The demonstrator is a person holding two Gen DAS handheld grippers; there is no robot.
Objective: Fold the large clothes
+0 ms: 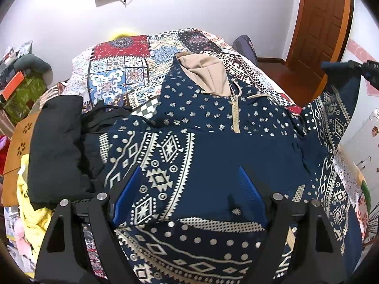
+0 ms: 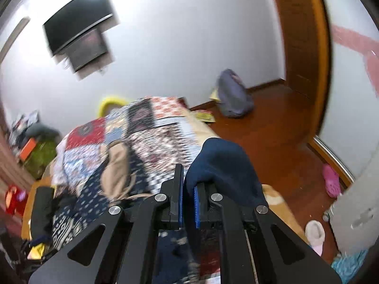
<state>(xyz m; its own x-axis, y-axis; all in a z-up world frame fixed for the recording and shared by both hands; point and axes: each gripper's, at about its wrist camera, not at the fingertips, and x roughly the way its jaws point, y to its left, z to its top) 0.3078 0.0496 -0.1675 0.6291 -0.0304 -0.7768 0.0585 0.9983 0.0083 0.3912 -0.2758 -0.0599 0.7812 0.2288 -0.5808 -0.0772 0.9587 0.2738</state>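
A navy hoodie (image 1: 213, 146) with cream geometric patterns, a beige hood lining and a half zip lies front up on the patchwork bedspread (image 1: 123, 71). My left gripper (image 1: 189, 177) is open, its blue pads just above the hoodie's lower chest. My right gripper (image 2: 188, 184) is shut on the navy sleeve cuff (image 2: 220, 163) and holds it lifted off the bed; it shows in the left wrist view (image 1: 331, 66) at the upper right with the sleeve (image 1: 331, 113) hanging from it.
Black garments (image 1: 59, 146) and a yellow one (image 1: 30, 208) lie left of the hoodie. Clutter stands at the far left. A wooden door (image 1: 322, 19), wooden floor, a grey backpack (image 2: 233, 97) and slippers (image 2: 331, 182) are to the right. A TV (image 2: 78, 26) hangs on the wall.
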